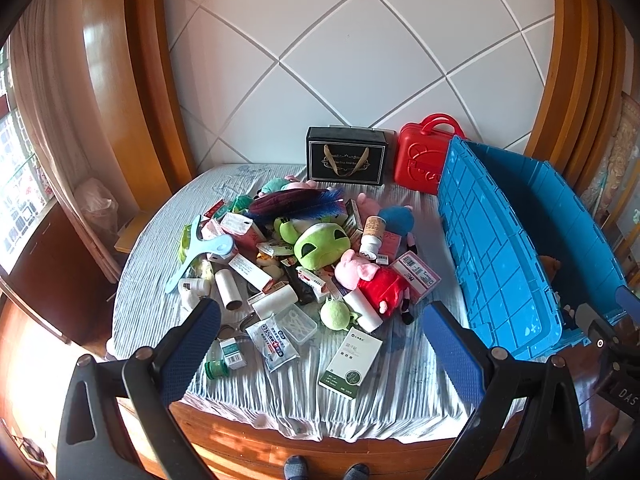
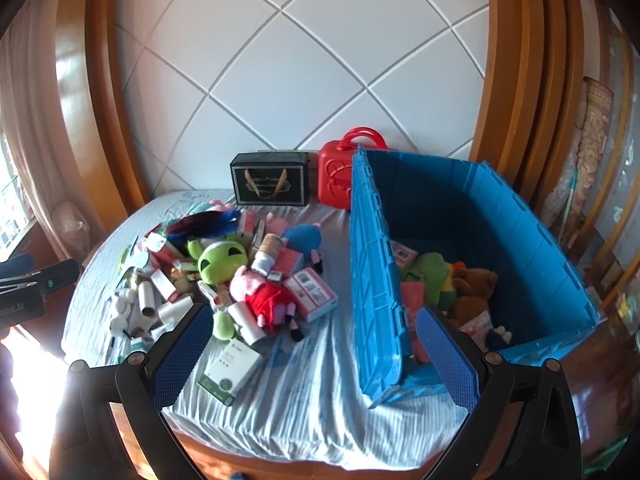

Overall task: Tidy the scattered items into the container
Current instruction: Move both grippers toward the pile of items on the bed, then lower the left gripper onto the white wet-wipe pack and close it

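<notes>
On the bed covered with a striped light-blue sheet (image 1: 280,384), a heap of scattered items is lying to the left of the large blue plastic crate (image 2: 532,216). The heap is including a green alien-head plush (image 1: 322,245), a pink pig plush in a red dress (image 1: 370,280), a dark blue and maroon feather duster (image 1: 298,202), white cardboard rolls (image 1: 229,289), a white and green flat carton (image 1: 352,362), and small medicine boxes and bottles.

The crate is standing open on the right side of the bed, its hinged lid (image 2: 374,280) rising upright along the left edge. Inside, a brown teddy bear (image 2: 474,286) and a green plush toy (image 2: 430,270) are lying on the bottom among other items.

The left gripper (image 1: 320,356) is hovering above the near edge of the heap with its blue-padded fingers (image 1: 188,350) spread wide and gripping nothing. The right gripper (image 2: 314,354) is hovering over the crate's near left corner, jaws likewise spread wide and empty.

Behind the heap, a black gift box with gold ribbon handles (image 1: 346,158) and a red plastic carry case (image 1: 424,156) are standing against the white tiled wall (image 1: 360,40)
</notes>
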A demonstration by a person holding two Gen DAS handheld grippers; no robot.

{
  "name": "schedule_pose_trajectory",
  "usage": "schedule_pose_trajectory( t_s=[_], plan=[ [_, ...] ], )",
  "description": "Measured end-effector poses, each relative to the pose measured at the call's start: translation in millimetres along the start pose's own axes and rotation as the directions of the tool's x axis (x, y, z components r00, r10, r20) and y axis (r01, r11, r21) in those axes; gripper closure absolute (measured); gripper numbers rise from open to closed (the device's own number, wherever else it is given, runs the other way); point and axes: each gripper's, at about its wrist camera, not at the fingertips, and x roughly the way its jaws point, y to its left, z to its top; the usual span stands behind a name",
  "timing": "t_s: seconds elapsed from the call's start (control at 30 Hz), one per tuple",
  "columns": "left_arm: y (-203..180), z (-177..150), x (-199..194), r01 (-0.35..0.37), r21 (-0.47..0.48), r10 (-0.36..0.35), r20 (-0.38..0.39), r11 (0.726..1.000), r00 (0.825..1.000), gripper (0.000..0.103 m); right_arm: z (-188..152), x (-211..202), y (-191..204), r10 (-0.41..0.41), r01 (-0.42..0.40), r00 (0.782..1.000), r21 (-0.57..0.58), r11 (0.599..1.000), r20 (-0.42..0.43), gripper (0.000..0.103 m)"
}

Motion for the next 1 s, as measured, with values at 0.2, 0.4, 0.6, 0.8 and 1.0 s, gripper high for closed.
schedule_pose_trajectory(
  t_s=[0.2,0.4,0.6,0.8,1.0],
  plan=[
    [12,-11,22,-0.043,-0.044,0.041,-0.041,0.998,0.998,0.001,-7,17,2,0.054,-0.054,0.999,-0.027,0.998,0.002,0.000],
    [46,-26,60,-0.078,-0.115,0.066,-0.105,0.990,0.992,0.001,-13,42,22,0.114,-0.114,0.993,-0.078,0.990,-0.008,0.000],
    [89,-39,115,-0.124,-0.154,0.097,-0.172,0.980,0.980,0.001,-18,83,57,0.162,-0.166,0.986,-0.133,0.977,-0.040,0.000],
    [121,-41,189,-0.101,-0.128,0.068,-0.241,0.987,0.968,0.001,-24,143,90,0.169,-0.183,0.980,-0.137,0.973,-0.109,0.000],
    [135,-58,271,-0.009,-0.018,0.003,-0.319,1.000,0.948,0.001,-37,202,118,0.134,-0.159,0.973,-0.127,0.979,-0.190,0.000]
  ],
)
